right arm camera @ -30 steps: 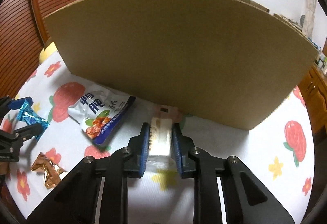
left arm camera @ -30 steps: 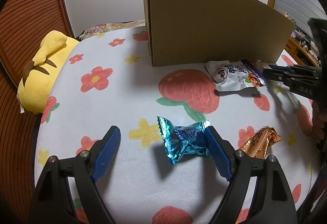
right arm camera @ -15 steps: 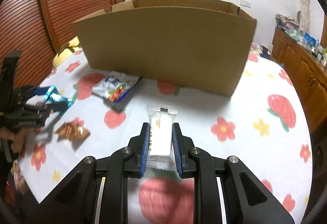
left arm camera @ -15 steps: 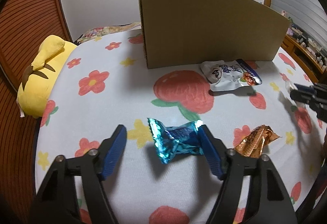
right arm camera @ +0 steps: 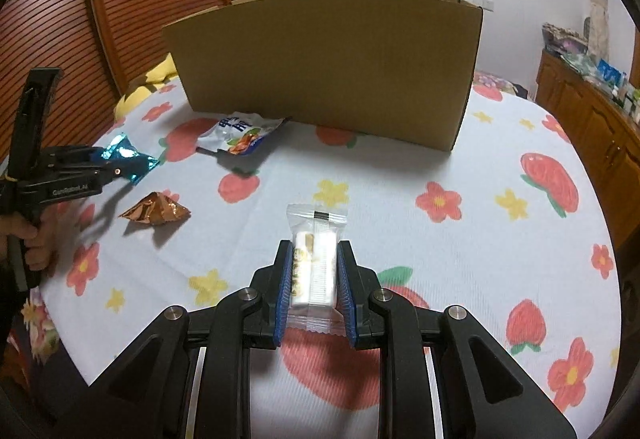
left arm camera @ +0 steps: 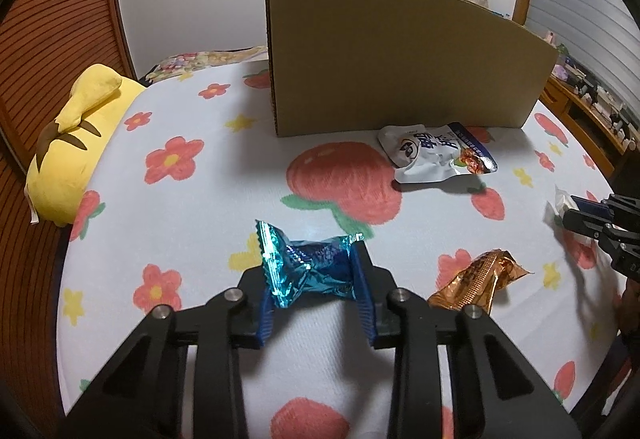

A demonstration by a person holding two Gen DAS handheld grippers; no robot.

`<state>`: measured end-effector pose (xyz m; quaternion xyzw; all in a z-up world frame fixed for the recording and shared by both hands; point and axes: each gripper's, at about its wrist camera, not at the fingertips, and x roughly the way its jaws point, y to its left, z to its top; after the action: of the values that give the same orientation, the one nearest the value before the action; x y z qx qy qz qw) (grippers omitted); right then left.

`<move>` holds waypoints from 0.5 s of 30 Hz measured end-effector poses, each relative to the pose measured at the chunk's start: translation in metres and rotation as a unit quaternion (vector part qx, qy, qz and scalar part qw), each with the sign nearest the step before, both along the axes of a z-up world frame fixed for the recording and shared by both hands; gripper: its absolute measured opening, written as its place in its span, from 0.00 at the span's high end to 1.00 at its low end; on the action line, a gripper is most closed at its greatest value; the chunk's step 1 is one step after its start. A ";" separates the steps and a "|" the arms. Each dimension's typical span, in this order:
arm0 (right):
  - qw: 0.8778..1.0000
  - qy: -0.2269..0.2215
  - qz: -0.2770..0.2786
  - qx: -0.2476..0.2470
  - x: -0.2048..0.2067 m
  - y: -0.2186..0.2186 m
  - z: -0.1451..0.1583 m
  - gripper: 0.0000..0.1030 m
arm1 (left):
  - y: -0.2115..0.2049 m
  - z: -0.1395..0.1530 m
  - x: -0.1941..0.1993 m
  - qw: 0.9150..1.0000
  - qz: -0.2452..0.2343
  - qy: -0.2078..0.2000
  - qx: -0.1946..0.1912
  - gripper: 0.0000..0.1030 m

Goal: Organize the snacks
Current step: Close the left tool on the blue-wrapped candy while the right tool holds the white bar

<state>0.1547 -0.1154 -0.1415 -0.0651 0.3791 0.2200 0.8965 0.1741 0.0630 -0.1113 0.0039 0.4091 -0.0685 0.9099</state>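
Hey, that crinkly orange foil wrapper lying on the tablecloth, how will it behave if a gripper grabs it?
The orange foil wrapper looks crumpled and thin, so it probably crushes and feels light. Its glossy foil may slip.

obstacle: cardboard box (right arm camera: 324,67) upright, far side | free: bare tablecloth (right arm camera: 400,175) before it

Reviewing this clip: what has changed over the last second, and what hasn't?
The left gripper has closed on the blue candy, which sat between open fingers before. The right gripper, still clamping the white snack bar, has pulled back from the cardboard box. The white pouch and orange candy stayed on the tablecloth.
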 end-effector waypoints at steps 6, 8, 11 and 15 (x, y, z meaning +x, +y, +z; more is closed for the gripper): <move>1.000 -0.002 0.003 0.007 -0.003 -0.002 0.000 0.81 | -0.002 0.002 -0.003 1.000 0.007 -0.003 -0.002 0.69; 1.000 -0.004 0.003 0.007 -0.003 -0.002 -0.001 0.81 | -0.005 0.002 -0.006 1.000 0.007 -0.004 0.002 0.69; 1.000 -0.008 0.003 0.008 -0.004 -0.002 -0.001 0.81 | -0.009 0.002 -0.010 1.000 0.008 -0.002 0.001 0.69; 1.000 -0.018 0.003 0.010 -0.007 -0.003 0.001 0.81 | -0.013 0.011 -0.015 1.000 0.007 -0.015 -0.008 0.69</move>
<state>0.1477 -0.1180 -0.1407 -0.0611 0.3602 0.2250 0.9033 0.1586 0.0505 -0.1003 -0.0053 0.3949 -0.0651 0.9164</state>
